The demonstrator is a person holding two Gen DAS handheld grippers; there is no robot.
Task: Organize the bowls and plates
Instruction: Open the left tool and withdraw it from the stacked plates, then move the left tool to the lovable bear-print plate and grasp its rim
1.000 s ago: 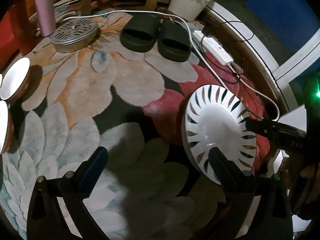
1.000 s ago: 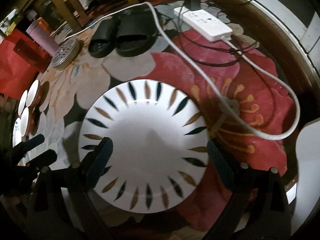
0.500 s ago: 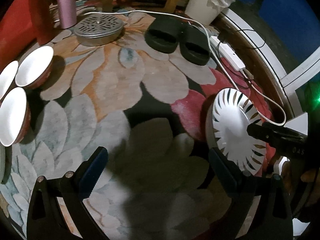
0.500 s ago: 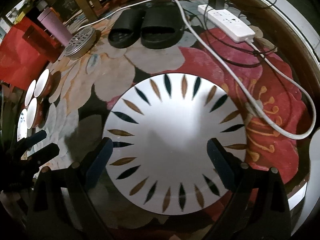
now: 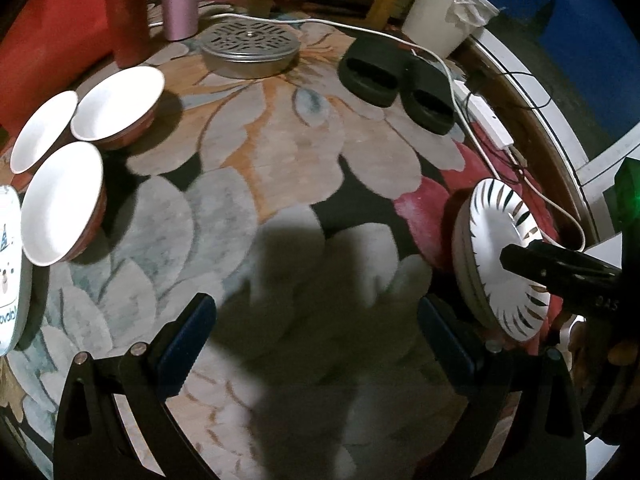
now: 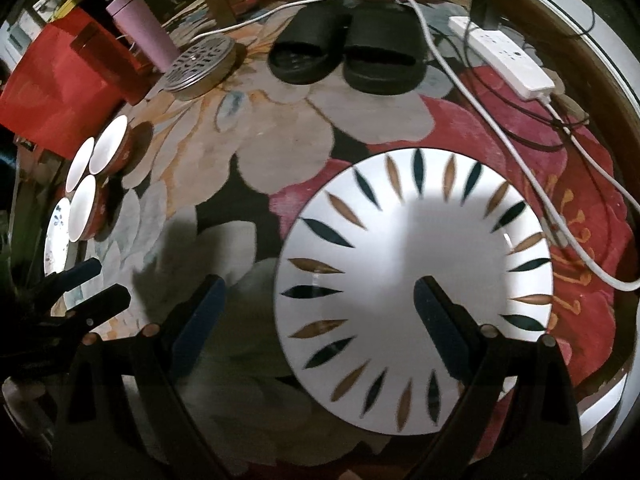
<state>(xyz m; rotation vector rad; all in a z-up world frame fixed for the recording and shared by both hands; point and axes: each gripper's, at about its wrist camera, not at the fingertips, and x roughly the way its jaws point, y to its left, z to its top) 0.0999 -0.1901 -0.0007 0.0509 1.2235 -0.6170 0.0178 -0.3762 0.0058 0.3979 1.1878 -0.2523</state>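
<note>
Left wrist view
Left gripper (image 5: 316, 320): held low over the flowered rug (image 5: 280, 152), its two blue-padded fingers spread wide with only carpet and shadow between them.
Bowls (image 5: 60, 208): three white bowls with red-brown outsides, clustered at the left, touching or nearly so; a printed plate (image 5: 8, 264) peeks in at the far left edge.
Leaf-pattern plate (image 5: 496, 264): at the right, lying flat on what looks like a short stack; one black finger of the right gripper (image 5: 556, 270) reaches in over its rim.
Background: a metal perforated lid (image 5: 250, 46), a pair of black slippers (image 5: 396, 80), and a pink tumbler (image 5: 180, 0) at the far side.
Change: a second ago only two bowls showed at the edge; all three now sit well inside the picture (the left gripper has swung toward them), and the patterned plate has slid off to the right.

Right wrist view
Right gripper (image 6: 316, 320): fingers parted; the right finger (image 6: 440, 320) hovers over the leaf-pattern plate (image 6: 400, 240), the left finger over bare rug, pinching nothing.
Plate position: flat on the red flower, beside the white cable (image 6: 500, 136) and power strip (image 6: 504, 56).
Left gripper (image 6: 88, 288): visible at lower left, near the bowls (image 6: 86, 208).
Change: earlier the plate lay centred between the fingers; it now sits to the right and looms larger.
</note>
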